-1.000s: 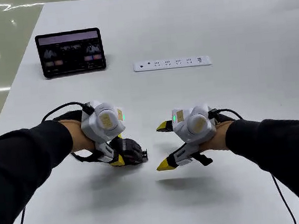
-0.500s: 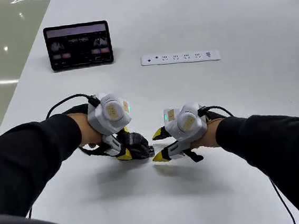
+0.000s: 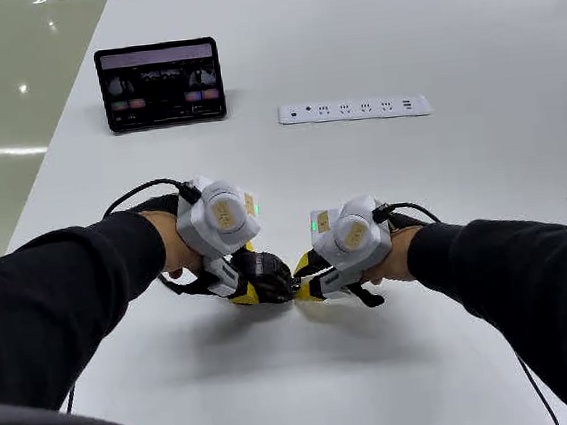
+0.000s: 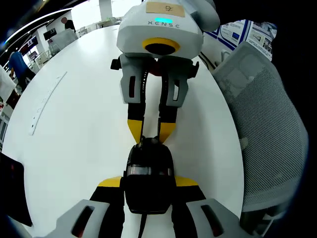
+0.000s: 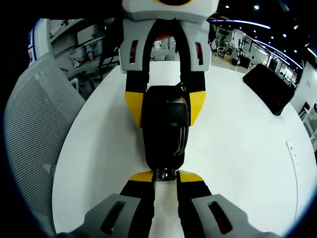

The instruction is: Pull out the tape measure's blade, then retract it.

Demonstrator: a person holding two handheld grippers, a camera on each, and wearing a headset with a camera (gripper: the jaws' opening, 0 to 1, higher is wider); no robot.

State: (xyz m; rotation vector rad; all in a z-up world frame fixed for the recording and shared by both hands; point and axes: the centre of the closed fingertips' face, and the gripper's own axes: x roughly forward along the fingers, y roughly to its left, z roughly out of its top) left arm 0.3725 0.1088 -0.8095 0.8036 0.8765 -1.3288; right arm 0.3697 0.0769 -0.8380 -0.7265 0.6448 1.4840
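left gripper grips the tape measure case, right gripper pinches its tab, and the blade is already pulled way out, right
One thing is wrong: the blade is not pulled out. In the right gripper view, the right gripper sits directly against the tape measure with no blade showing between. The left gripper does grip the case.

The tape measure [image 3: 265, 274] has a matt black, rubbery-looking case with a small bright metal hook. The left gripper [image 3: 253, 284] and right gripper [image 3: 303, 279] are smooth white plastic with matt yellow-and-black jaws. The table [image 3: 481, 173] is smooth matt white. At 11 o'clock, the tablet [image 3: 161, 84] screen is glossy; at 1 o'clock, the power strip [image 3: 354, 109] is white plastic. The sleeves [image 3: 60, 294] are matt black cloth.
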